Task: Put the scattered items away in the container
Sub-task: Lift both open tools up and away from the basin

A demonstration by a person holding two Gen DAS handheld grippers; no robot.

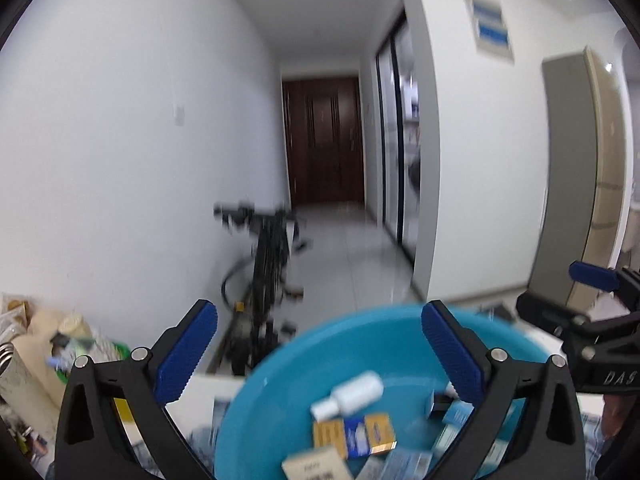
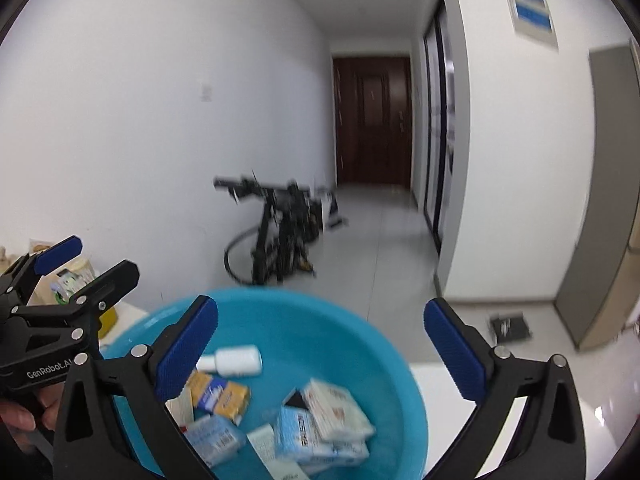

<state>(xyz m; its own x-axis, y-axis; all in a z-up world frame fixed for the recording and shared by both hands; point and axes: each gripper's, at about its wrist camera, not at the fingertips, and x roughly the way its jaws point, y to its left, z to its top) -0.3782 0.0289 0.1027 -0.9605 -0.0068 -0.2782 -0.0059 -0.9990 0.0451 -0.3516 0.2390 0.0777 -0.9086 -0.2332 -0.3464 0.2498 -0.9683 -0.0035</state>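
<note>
White hallway behind the bench. Blue basin (image 2: 280, 320) at its edge holds boxes and a white bottle (image 2: 234, 361). My left tongs (image 1: 320, 354), marked "GenRobot.AI", and right tongs (image 2: 320, 354) both gape, empty.

The blue basin (image 1: 304, 364) runs off the lower edge in both views. Print on the boxes (image 2: 320, 420) inside it is smeared unreadable. Beyond it, the black folded frame (image 1: 268, 264) is blurred, possibly a bicycle.
</note>
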